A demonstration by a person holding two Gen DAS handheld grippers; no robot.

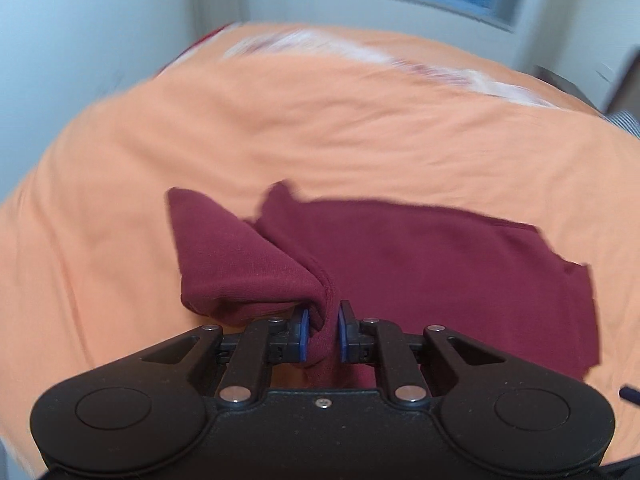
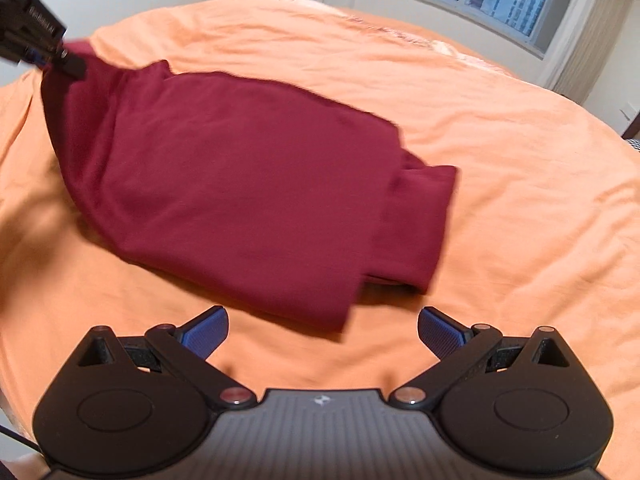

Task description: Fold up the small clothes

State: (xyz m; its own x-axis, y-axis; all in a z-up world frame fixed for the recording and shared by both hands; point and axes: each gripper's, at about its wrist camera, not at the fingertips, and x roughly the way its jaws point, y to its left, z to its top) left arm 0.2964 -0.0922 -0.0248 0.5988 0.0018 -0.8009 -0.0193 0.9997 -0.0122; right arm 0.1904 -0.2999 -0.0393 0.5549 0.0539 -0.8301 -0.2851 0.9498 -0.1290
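The dark red garment (image 2: 240, 184) lies partly folded on the orange bedsheet (image 2: 500, 128), its left corner clamped and lifted by the left gripper (image 1: 323, 330), while the right gripper (image 2: 323, 330) hovers spread apart, so further folds remain.

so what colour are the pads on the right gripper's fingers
Blue, on black fingers. The pads show best in the right wrist view.
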